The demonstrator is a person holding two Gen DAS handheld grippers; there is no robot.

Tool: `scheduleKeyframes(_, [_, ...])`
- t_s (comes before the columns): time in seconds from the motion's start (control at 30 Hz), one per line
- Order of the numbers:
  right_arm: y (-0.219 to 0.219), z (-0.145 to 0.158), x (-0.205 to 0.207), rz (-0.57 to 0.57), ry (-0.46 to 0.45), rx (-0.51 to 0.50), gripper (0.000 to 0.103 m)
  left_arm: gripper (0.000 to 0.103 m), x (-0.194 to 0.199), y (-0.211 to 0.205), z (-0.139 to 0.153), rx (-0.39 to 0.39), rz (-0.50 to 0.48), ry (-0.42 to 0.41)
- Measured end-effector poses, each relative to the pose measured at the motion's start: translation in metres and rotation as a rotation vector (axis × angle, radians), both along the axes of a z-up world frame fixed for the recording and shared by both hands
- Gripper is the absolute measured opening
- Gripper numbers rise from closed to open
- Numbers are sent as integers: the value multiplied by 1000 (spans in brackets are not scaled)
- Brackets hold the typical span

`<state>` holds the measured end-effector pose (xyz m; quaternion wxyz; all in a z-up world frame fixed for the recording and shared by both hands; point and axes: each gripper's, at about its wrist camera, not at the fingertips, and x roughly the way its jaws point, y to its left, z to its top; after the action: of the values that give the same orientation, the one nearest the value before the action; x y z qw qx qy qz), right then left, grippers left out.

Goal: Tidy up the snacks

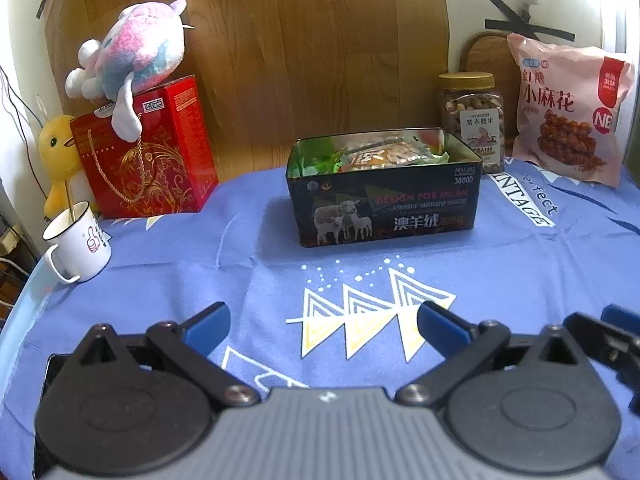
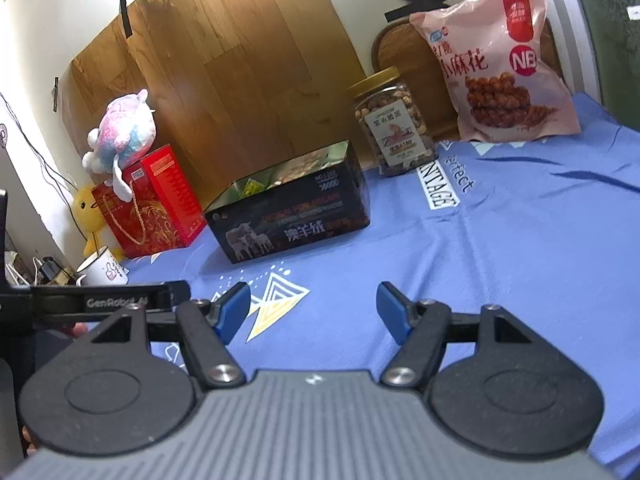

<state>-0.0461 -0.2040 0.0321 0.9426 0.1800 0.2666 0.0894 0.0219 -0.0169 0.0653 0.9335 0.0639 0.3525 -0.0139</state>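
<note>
A black open tin box point(image 1: 384, 216) with sheep on its front stands on the blue cloth and holds several snack packets point(image 1: 380, 154). It also shows in the right wrist view point(image 2: 292, 220). A jar of nuts point(image 1: 474, 120) point(image 2: 394, 124) with a gold lid stands behind it to the right. A pink snack bag point(image 1: 568, 112) point(image 2: 500, 64) leans at the back right. My left gripper point(image 1: 322, 328) is open and empty, low over the cloth in front of the tin. My right gripper point(image 2: 312, 314) is open and empty, to the right of the left one.
A red gift box point(image 1: 148, 152) with a plush toy point(image 1: 132, 56) on top stands at the back left, next to a yellow duck toy point(image 1: 60, 152). A white mug point(image 1: 78, 244) sits by the table's left edge. A wood panel point(image 1: 312, 40) backs the table.
</note>
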Motion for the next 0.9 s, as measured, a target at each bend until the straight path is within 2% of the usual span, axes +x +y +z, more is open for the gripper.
scheduleKeyframes(0.47, [9, -1, 4, 33, -3, 18, 72, 103, 5, 1, -5, 1, 21, 17])
scheduleKeyframes(0.9, [14, 1, 4, 43, -13, 30, 72, 103, 5, -3, 0, 10, 6, -4])
